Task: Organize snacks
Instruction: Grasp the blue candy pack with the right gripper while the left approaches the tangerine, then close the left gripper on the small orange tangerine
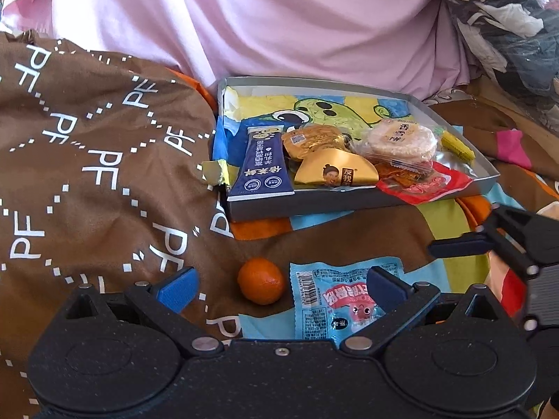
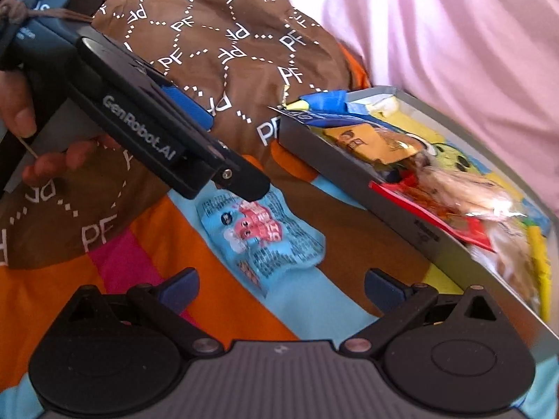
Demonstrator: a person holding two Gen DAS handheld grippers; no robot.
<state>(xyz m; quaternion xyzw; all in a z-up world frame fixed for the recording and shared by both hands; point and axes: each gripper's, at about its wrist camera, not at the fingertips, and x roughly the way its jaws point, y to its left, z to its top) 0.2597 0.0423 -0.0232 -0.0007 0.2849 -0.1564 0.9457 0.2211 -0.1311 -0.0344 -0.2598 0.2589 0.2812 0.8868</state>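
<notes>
A grey tray (image 1: 314,206) on the bed holds a dark blue bar (image 1: 265,160), a gold round cake (image 1: 311,139), a yellow wedge packet (image 1: 335,173), a rice cracker pack (image 1: 401,141) and a red packet (image 1: 426,183). In front of the tray lie a small orange (image 1: 260,281) and a light blue snack packet (image 1: 335,293). My left gripper (image 1: 281,288) is open, with the orange between its fingers and its right finger over the packet. My right gripper (image 2: 281,288) is open just short of the same blue packet (image 2: 265,234). The tray (image 2: 401,209) lies to its right.
Brown cloth printed "PF" (image 1: 87,139) is bunched up left of the tray. Pink fabric (image 1: 279,17) rises behind it, and a bag of clothes (image 1: 506,17) sits at the back right. A hand (image 2: 21,111) holds the left gripper's handle. The bedcover (image 2: 146,230) is striped.
</notes>
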